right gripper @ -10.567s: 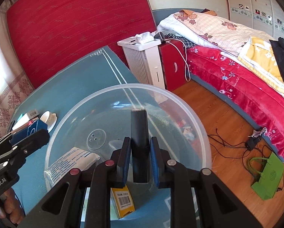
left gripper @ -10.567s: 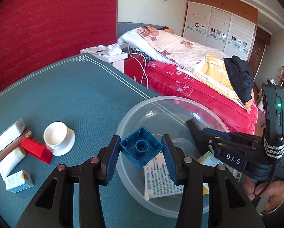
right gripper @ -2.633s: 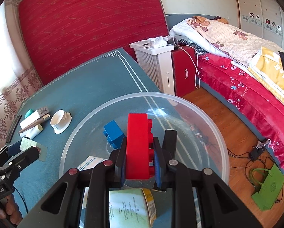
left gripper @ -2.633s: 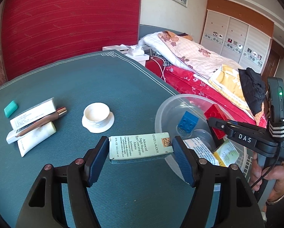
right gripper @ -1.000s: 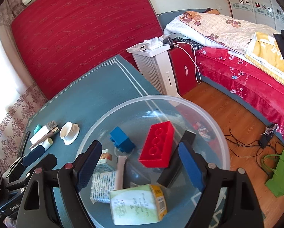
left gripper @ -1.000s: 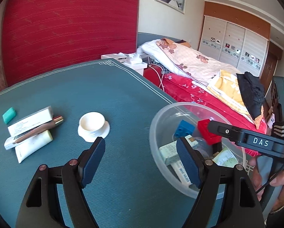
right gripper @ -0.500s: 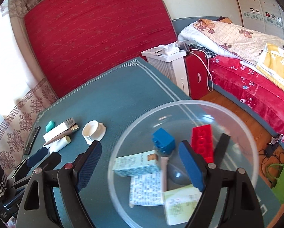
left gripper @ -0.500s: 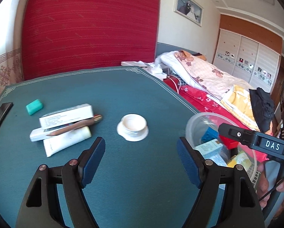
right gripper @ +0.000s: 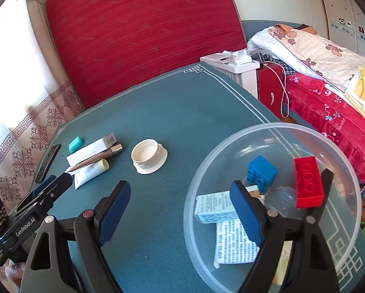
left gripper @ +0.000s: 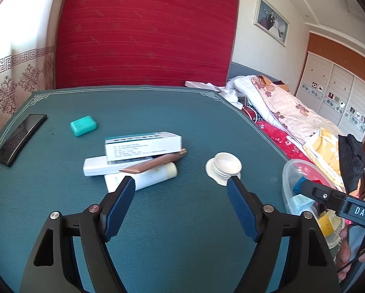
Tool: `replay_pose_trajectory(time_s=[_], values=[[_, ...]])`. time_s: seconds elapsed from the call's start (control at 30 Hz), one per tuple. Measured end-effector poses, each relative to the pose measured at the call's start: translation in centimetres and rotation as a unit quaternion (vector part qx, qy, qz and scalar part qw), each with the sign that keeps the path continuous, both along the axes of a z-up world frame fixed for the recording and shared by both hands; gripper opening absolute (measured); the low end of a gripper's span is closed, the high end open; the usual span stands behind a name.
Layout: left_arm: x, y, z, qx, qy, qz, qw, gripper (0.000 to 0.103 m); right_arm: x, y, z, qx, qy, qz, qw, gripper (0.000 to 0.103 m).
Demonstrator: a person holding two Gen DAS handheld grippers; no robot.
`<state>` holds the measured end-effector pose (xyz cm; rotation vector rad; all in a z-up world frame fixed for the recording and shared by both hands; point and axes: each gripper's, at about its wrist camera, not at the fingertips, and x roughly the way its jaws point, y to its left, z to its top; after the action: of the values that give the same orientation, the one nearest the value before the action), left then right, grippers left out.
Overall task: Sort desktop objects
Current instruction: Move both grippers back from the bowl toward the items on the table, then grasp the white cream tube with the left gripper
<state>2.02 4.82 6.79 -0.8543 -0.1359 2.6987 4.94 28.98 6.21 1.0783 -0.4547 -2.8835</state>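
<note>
My left gripper [left gripper: 181, 186] is open and empty, low over the teal table, just short of a pile: a white box [left gripper: 143, 145], a brown tube [left gripper: 155, 163] and a white tube [left gripper: 145, 179]. A white lid [left gripper: 223, 167] lies to the right. My right gripper [right gripper: 178, 194] is open and empty at the rim of the clear bowl [right gripper: 275, 128]. The bowl holds a blue brick [right gripper: 261, 172], a red brick [right gripper: 308, 180] and paper boxes [right gripper: 215, 208]. The pile [right gripper: 92, 156] and lid [right gripper: 148, 155] also show in the right wrist view.
A green eraser [left gripper: 83, 125] and a black phone [left gripper: 20, 138] lie at the table's far left. The bowl [left gripper: 289, 183] stands near the table's right edge. A bed [left gripper: 292, 119] and a white heater [right gripper: 233, 69] stand beyond the table.
Both grippers have swung left, away from the bowl, toward the pile of boxes and tubes. The green-labelled box and red brick held earlier now lie in the bowl.
</note>
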Motion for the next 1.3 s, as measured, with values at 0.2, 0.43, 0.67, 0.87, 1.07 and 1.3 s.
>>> replay_pose_trajectory(time_s=[0.2,0.43,0.67,0.87,1.07,1.3], values=[[-1.3,-2.3,-0.1,0.0,-0.011,0.016,0.9998,0.08,-0.6,-1.4,0.0,-0.001,0.0,0.015,1.0,0.086],[-3.0,-4.3,0.3,-0.01,-0.013,0.029,0.9995,0.08,-0.9,-2.9,-0.4,0.001,-0.007,0.036,0.999,0.086],[-3.8,-4.5,-0.6,-0.018,-0.023,0.028,0.9992,0.08,-1.2,-4.0,-0.6,0.0,-0.009,0.055,0.998,0.086],[-5.1,-3.6,-2.1,-0.066,-0.022,0.003,0.9976,0.08,-1.3,-4.7,-0.9,0.002,-0.013,0.066,0.998,0.087],[-6.7,-3.4,-3.7,-0.077,-0.049,-0.038,0.9951,0.08,-1.5,-5.4,-1.3,0.002,-0.021,0.077,0.997,0.086],[-8.3,-2.2,-4.2,-0.111,-0.054,-0.061,0.9904,0.08,-1.8,-6.8,-1.7,0.007,-0.024,0.099,0.995,0.086]])
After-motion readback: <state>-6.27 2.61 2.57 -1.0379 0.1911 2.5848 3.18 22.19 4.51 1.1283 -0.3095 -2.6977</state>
